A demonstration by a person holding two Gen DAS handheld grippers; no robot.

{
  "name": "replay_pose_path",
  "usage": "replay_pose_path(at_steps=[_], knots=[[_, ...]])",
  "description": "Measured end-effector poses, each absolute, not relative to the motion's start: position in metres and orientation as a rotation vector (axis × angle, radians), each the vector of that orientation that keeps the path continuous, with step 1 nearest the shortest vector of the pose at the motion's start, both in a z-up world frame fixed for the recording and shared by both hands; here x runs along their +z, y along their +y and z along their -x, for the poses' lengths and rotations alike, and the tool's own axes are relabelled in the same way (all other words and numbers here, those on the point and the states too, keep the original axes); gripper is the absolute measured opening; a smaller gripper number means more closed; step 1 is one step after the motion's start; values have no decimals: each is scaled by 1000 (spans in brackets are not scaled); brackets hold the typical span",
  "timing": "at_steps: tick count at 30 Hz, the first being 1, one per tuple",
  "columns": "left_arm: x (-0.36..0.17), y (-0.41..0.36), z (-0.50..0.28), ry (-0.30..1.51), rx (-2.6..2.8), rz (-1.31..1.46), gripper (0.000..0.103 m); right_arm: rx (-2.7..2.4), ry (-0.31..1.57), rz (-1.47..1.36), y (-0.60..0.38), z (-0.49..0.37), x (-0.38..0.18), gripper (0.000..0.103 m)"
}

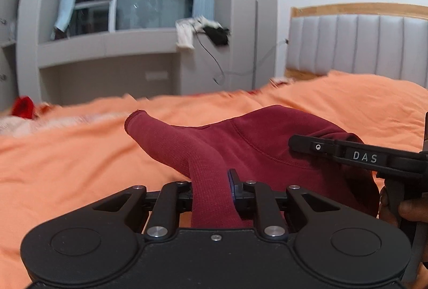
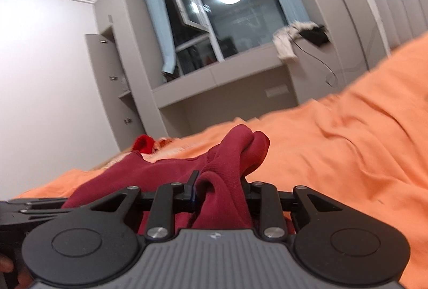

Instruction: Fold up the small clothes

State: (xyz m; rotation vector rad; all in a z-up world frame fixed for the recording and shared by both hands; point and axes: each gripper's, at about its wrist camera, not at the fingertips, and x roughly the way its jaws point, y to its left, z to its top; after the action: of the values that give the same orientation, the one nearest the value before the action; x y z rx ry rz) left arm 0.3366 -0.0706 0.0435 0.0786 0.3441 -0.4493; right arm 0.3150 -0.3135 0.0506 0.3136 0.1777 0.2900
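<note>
A small dark red knit garment [image 1: 256,144] lies partly lifted over the orange bed cover [image 1: 80,155]. My left gripper [image 1: 211,187] is shut on a ribbed sleeve of it; the cuff [image 1: 135,120] sticks out past the fingers. In the left wrist view the right gripper [image 1: 302,142] comes in from the right, its fingers reaching over the garment's far side. In the right wrist view my right gripper [image 2: 219,184] is shut on a bunched fold of the red garment [image 2: 235,152], which stands up between the fingers. A person's hand [image 1: 401,211] holds the right tool.
The orange bed cover [image 2: 347,142] spreads wide to the right. A padded grey headboard [image 1: 361,43] stands at the back right. A bright red cloth [image 1: 24,106] lies at the bed's far left edge. Grey built-in cabinets and a window [image 2: 227,21] stand beyond the bed.
</note>
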Motion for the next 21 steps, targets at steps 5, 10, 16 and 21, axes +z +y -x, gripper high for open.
replay_pose_path(at_steps=[5, 10, 16, 21], knots=[[50, -38, -347, 357, -378, -37, 19, 345, 169, -256, -276, -332, 49, 29], [40, -28, -364, 440, -326, -39, 19, 342, 234, -197, -258, -346, 36, 29], [24, -23, -371, 518, -273, -55, 24, 286, 356, -263, -268, -357, 25, 33], [17, -18, -375, 576, -240, -17, 32, 253, 458, -368, -281, -362, 5, 44]])
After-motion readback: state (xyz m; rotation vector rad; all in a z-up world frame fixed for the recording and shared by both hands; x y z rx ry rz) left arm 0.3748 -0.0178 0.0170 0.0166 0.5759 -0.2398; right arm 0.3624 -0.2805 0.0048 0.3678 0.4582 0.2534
